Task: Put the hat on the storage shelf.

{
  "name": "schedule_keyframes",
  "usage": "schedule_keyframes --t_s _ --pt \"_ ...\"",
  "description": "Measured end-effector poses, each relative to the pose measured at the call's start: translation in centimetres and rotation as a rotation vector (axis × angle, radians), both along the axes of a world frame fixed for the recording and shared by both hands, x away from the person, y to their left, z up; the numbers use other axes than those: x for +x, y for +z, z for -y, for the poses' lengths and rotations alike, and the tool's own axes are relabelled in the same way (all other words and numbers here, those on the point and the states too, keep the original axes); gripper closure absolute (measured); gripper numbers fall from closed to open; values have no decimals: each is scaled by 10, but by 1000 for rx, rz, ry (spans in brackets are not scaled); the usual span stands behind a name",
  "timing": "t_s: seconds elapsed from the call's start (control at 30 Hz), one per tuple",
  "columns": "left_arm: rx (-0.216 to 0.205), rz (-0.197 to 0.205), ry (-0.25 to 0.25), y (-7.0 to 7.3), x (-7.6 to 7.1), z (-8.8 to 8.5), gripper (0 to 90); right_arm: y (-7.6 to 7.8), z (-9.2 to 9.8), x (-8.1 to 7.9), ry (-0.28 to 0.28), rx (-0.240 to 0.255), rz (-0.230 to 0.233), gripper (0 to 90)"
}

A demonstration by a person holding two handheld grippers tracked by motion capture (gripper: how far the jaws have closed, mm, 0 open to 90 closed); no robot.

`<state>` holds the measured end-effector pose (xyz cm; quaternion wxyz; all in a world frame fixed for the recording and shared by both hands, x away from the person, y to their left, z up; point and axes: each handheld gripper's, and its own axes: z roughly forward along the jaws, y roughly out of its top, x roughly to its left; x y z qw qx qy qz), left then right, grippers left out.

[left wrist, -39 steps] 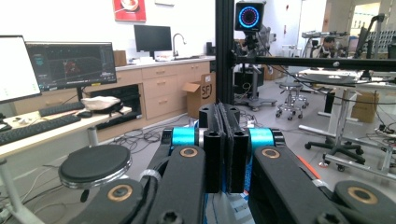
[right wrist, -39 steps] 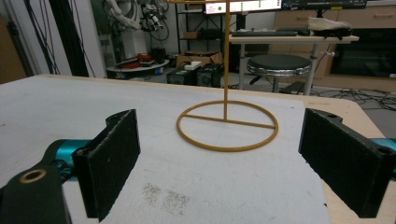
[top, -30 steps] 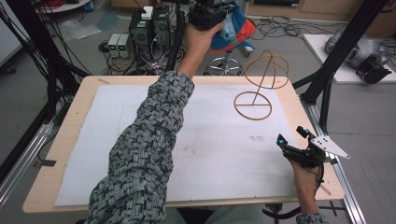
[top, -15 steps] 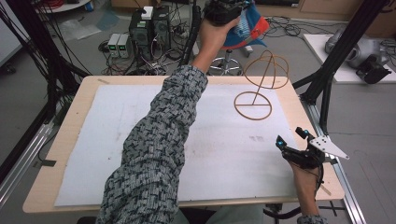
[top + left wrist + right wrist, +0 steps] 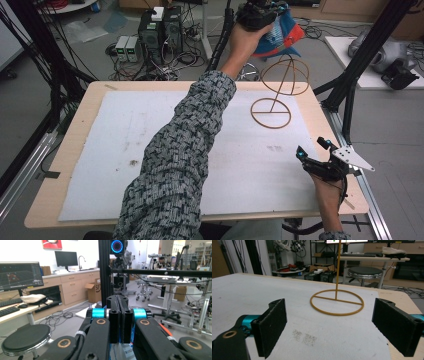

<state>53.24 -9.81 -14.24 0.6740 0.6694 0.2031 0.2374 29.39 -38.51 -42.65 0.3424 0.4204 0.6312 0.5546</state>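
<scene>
Reaching far beyond the back edge of the table [image 5: 65, 165], the left gripper [image 5: 256, 14] hung over the lab floor with its jaws pressed flat together, a blue, white and orange bag [image 5: 282, 35] just beside and below it; whether the bag was pinched between the pads I could not tell. Ahead of that gripper stood a black frame post [image 5: 104, 272], wooden cabinets [image 5: 72, 287] and a monitor [image 5: 20, 275], with a round black stool [image 5: 25, 338] low at its left.

The right gripper [image 5: 314, 155] rested at the table's near right corner, its jaws spread wide with nothing between them. Straight ahead of it, well apart, the brass-coloured wire stand [image 5: 272, 102] stood upright on the white mat [image 5: 125, 150], its ring base [image 5: 337, 302] flat on the mat. The mat showed faint grey smudges [image 5: 304, 336] just in front of those jaws. Computer boxes [image 5: 160, 25] and tangled cables lay on the floor beyond the table.
</scene>
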Motion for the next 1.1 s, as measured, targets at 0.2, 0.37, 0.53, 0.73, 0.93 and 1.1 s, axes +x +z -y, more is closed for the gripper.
schedule_keyframes --t_s 0.2,0.37,0.53,0.73,0.93,1.1 --pt "29 -25 -35 -8 -1 7 882 0 1 0 -1 5 4 117" --pt "63 -42 -59 -15 -2 8 882 0 -1 2 2 -2 -4 117" --pt "99 -55 -77 -22 -3 10 882 0 -5 5 12 -13 -6 118" --pt "143 -62 -108 -29 -7 18 882 -1 -6 8 14 -10 -9 118" --pt "172 -65 -130 -34 -10 28 882 -1 -7 9 18 -13 -6 118" --pt "182 -75 -140 -40 -11 36 882 0 -7 8 19 -14 -8 118"
